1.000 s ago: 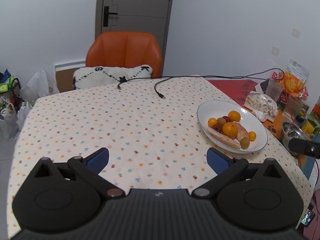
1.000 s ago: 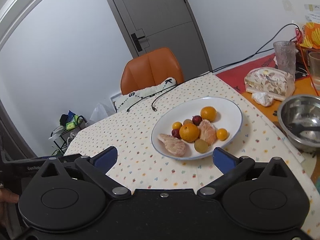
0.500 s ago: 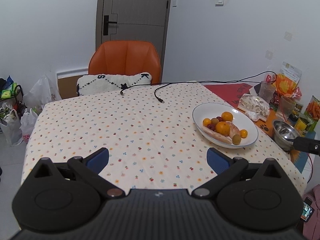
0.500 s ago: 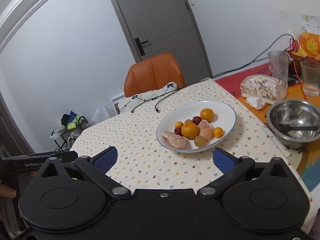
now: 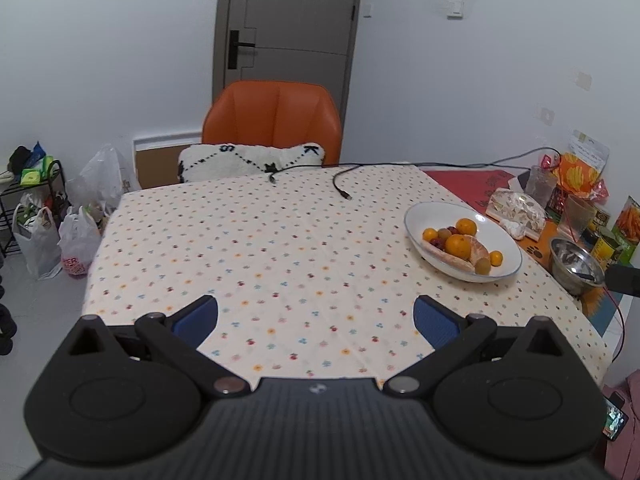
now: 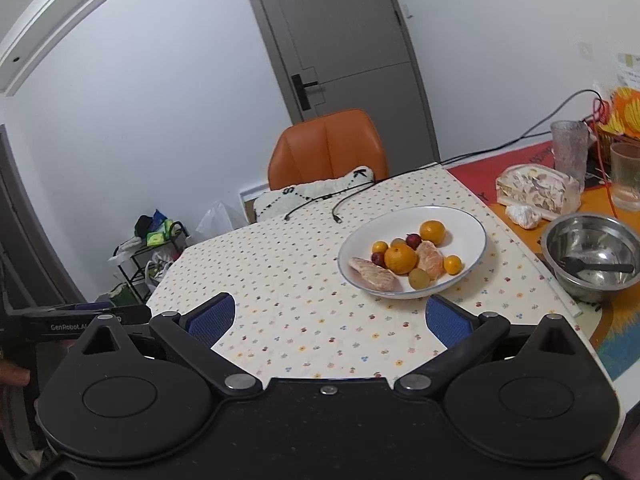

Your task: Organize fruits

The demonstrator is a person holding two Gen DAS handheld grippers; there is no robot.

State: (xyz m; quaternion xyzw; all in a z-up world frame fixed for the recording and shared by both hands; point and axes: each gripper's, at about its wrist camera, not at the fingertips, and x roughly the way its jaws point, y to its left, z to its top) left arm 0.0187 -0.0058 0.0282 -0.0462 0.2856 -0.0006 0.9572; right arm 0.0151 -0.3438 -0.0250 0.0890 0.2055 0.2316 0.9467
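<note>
Left gripper (image 5: 316,316) and right gripper (image 6: 327,320) both spread wide, empty, above the dotted tablecloth (image 5: 256,248); fruits (image 6: 408,258) piled in white plate (image 6: 472,228), well ahead of both. Steel bowl (image 6: 588,248) just beside plate.

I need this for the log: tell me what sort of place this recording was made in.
Most likely a dining corner in a home. A table with a flowered tablecloth holds a white plate of fruit, an orange chair with a cushion stands at its far side, and filled shopping bags sit on the floor.
</note>
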